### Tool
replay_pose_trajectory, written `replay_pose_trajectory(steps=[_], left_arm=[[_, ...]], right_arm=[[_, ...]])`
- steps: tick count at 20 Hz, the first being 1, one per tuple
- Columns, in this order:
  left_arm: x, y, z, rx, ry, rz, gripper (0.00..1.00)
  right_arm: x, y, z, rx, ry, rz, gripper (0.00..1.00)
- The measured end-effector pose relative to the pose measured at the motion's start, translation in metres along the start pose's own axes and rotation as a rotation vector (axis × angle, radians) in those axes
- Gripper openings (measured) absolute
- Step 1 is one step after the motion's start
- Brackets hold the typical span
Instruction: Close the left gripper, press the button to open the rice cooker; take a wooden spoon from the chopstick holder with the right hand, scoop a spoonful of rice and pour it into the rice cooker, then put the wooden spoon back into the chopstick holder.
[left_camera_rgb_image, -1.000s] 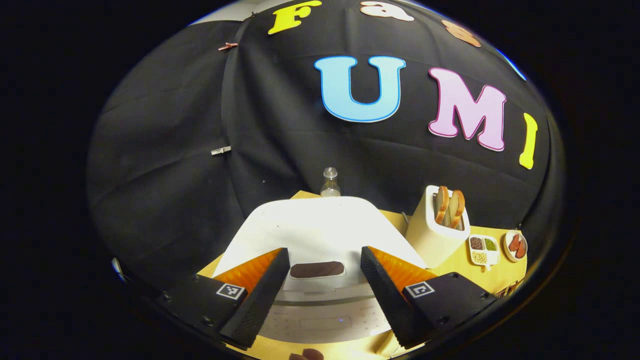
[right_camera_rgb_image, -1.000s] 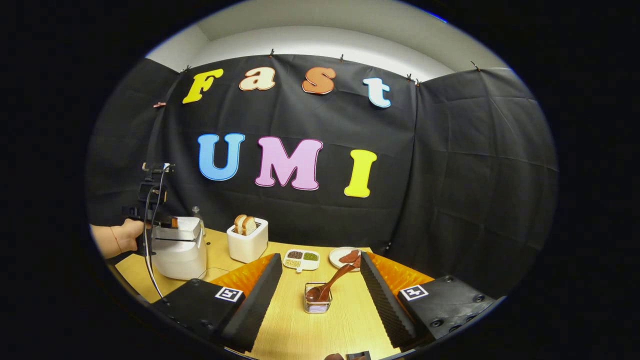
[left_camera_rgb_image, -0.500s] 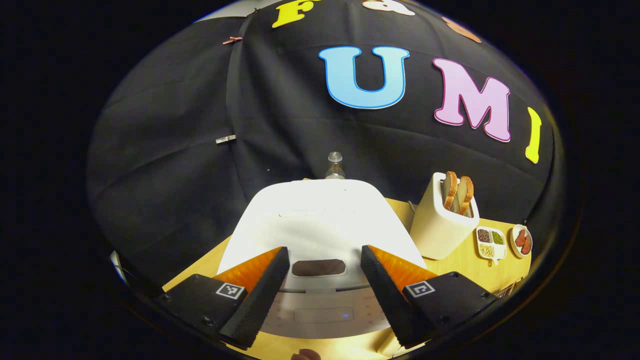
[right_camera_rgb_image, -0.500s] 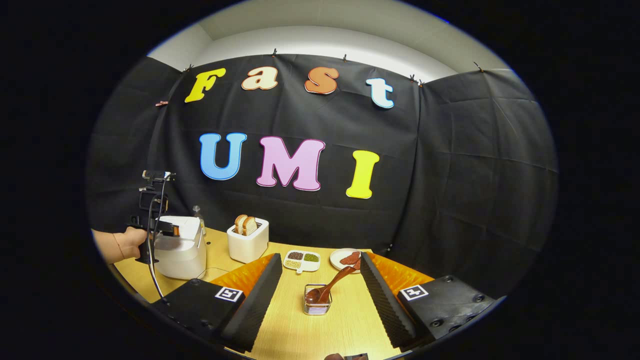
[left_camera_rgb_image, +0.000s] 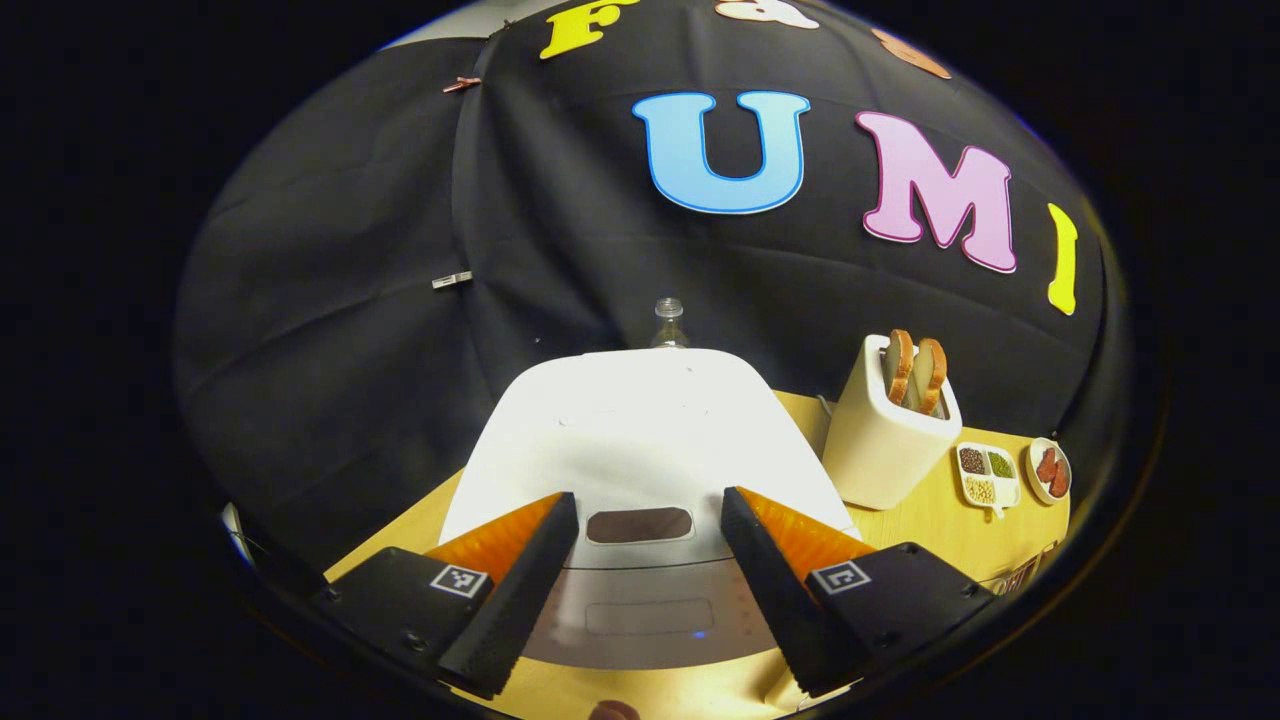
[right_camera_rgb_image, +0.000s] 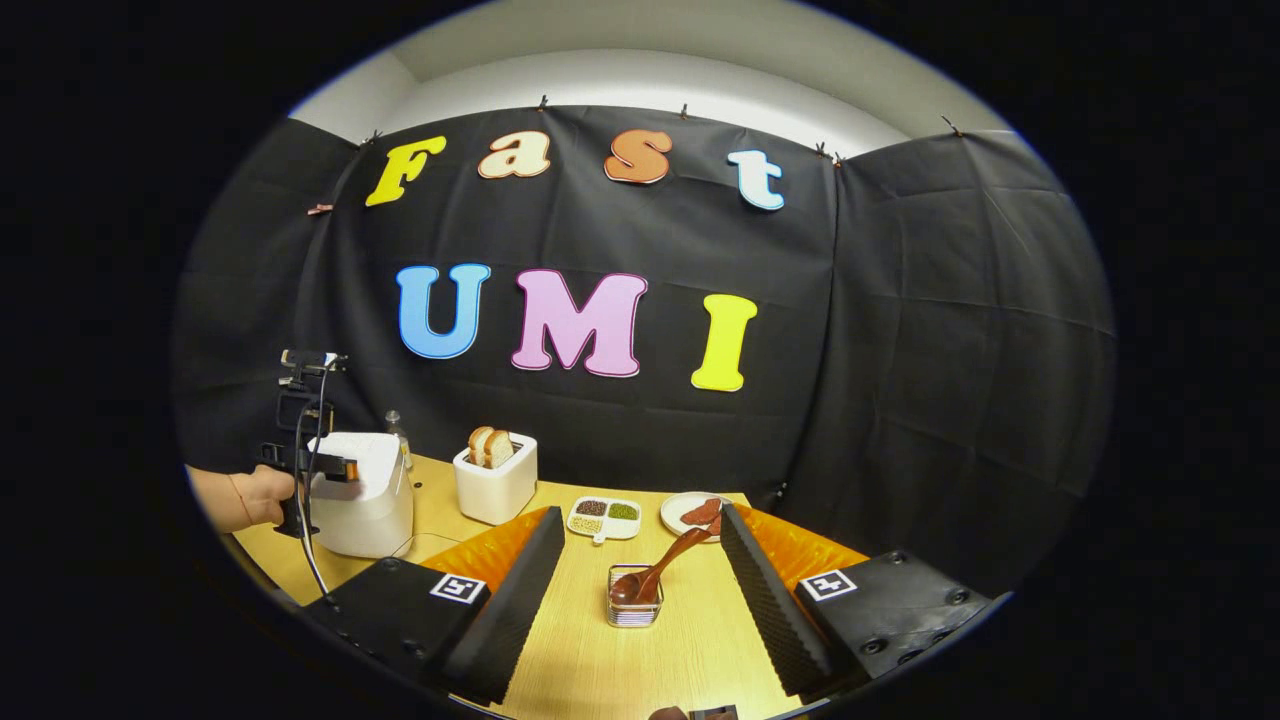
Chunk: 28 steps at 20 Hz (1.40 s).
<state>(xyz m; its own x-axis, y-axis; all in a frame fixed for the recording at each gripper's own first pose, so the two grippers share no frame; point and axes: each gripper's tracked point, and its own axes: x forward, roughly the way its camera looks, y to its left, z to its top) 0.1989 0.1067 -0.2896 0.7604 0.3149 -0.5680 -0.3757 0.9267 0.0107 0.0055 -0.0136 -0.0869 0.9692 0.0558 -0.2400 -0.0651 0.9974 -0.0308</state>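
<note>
White, boxy rice cooker (left_camera_rgb_image: 640, 440) taken as landmark; its lid lies down and shut. The dark oval button (left_camera_rgb_image: 639, 524) is set in the front of the lid, above the grey control panel (left_camera_rgb_image: 650, 620).

Left gripper (left_camera_rgb_image: 640, 535) is held just in front of and above the cooker, fingers spread wide, nothing between them; the button is framed in the gap. In the right gripper view the same tool and the hand (right_camera_rgb_image: 245, 497) holding it are seen at the cooker's front.

Right gripper (right_camera_rgb_image: 642, 555) is held well to the right of the cooker, fingers likewise wide apart and empty. The brown wooden spoon (right_camera_rgb_image: 660, 568) is seen leaning, bowl down, in the small clear chopstick holder (right_camera_rgb_image: 632, 608), far right of the cooker on the light wooden table (right_camera_rgb_image: 640, 670).

A lid down with the spoon in its holder fits either a cooker yet to be opened or one shut again.

If pressing is the step in hand: the fingers are judged best brought fully together so one blunt tip is formed, centred over the oval, then pushed straight down. Risk: an off-centre tip sliding onto the panel.
</note>
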Motion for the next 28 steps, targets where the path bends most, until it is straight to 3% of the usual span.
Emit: replay_pose_trajectory(steps=[9, 16, 28], left_arm=[[-0.005, -0.002, 0.011, -0.025, -0.035, -0.001, 1.00], [-0.063, -0.023, 0.064, 0.016, -0.240, -0.145, 0.97], [-0.189, -0.027, 0.104, 0.011, -0.433, -0.329, 0.96]], right_arm=[[-0.005, -0.003, 0.018, 0.020, -0.043, 0.001, 0.98], [0.002, -0.005, 0.026, 0.040, -0.058, -0.015, 0.98], [0.014, 0.000, 0.052, 0.019, -0.114, -0.015, 0.98]])
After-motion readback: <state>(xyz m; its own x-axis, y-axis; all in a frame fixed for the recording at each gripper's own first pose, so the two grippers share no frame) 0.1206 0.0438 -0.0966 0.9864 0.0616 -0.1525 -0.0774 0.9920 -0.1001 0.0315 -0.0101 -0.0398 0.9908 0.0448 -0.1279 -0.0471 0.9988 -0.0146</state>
